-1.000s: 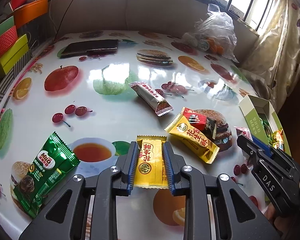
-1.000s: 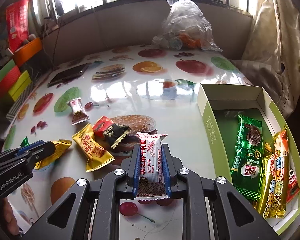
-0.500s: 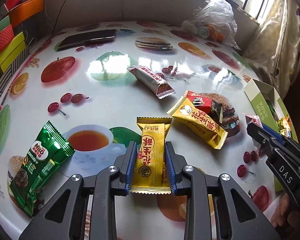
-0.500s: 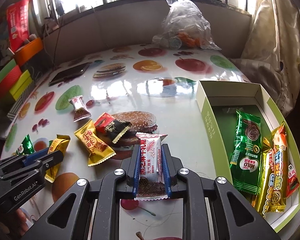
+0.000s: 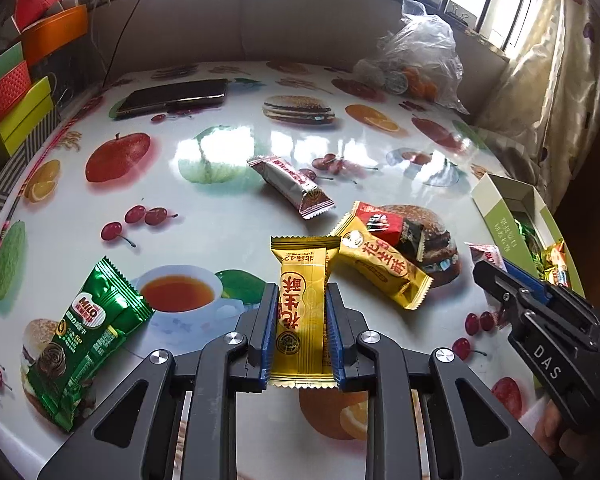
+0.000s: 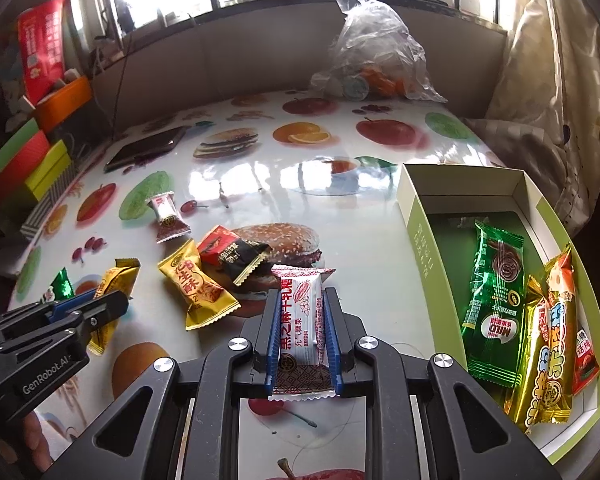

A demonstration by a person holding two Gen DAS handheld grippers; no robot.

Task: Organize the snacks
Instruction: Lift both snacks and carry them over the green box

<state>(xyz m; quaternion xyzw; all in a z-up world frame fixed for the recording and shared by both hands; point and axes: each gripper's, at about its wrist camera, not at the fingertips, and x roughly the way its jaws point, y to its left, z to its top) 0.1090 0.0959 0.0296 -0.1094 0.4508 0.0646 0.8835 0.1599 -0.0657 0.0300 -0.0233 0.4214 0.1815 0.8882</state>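
Observation:
My left gripper point(image 5: 302, 300) is shut on a yellow peanut candy packet point(image 5: 302, 300), held above the table. My right gripper point(image 6: 302, 308) is shut on a white and red sesame candy packet point(image 6: 302, 320). To its right the green open box point(image 6: 416, 236) holds a green Milo packet point(image 6: 494, 300) and several other snacks. On the table lie a second yellow packet point(image 5: 384, 264), a red and black packet point(image 5: 390, 226), a silver and red bar point(image 5: 292, 186) and a green Milo packet point(image 5: 86, 340).
A phone point(image 5: 172, 96) lies at the table's far left. A clear plastic bag point(image 5: 416, 64) of items sits at the far right. Coloured boxes point(image 5: 16, 92) stack at the left edge. A curtain point(image 6: 560, 100) hangs behind the box.
My left gripper has lifted the yellow packet off the table and drawn back. The right gripper, still holding its packet, has shifted slightly toward the box.

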